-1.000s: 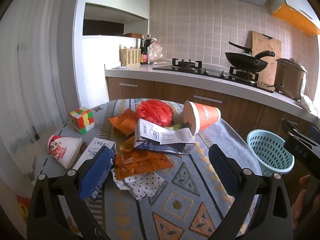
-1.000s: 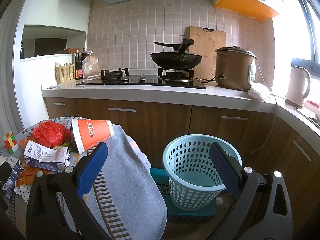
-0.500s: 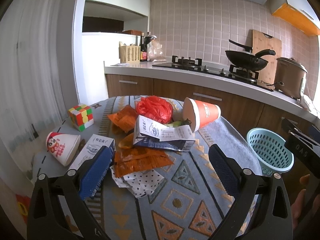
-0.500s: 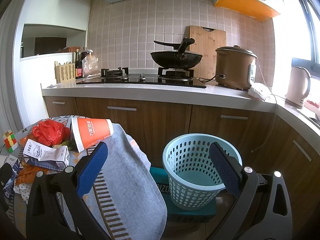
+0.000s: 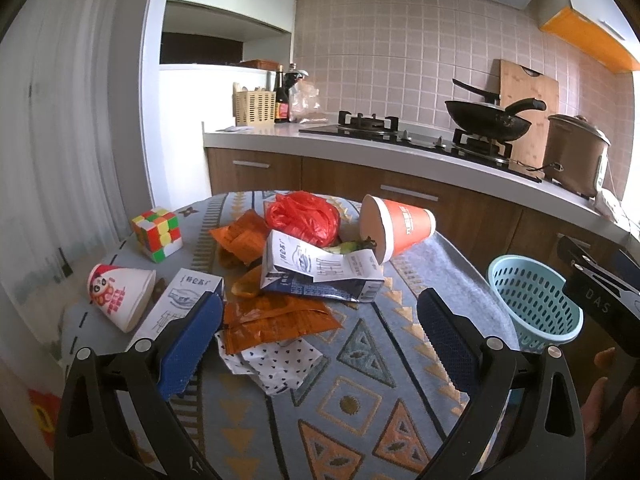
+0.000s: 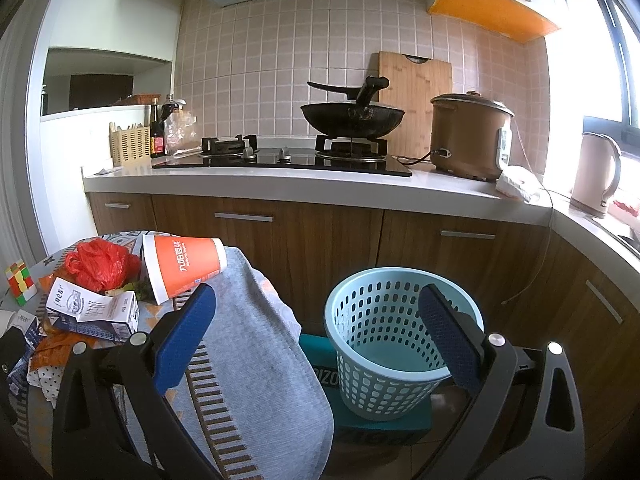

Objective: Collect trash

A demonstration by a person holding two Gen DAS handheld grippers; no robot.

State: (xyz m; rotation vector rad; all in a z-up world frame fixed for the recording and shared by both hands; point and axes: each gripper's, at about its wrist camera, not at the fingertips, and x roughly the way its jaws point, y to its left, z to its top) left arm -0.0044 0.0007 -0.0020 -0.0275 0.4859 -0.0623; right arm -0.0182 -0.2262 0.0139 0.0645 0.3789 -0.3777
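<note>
I see the light-blue perforated waste basket standing on a teal box beside the round table, and nothing lies in it. The trash is heaped on the table, well apart from the basket: an orange paper cup on its side nearest the basket, a red plastic bag just beyond it, a flattened milk carton against the cup's mouth, orange wrappers and dotted paper farther off, and a white cartoon cup tipped over farthest from the basket, near a puzzle cube. My left gripper hovers over the wrappers, jaws spread wide and holding nothing. My right gripper hangs between table edge and basket, jaws likewise wide apart and empty.
</note>
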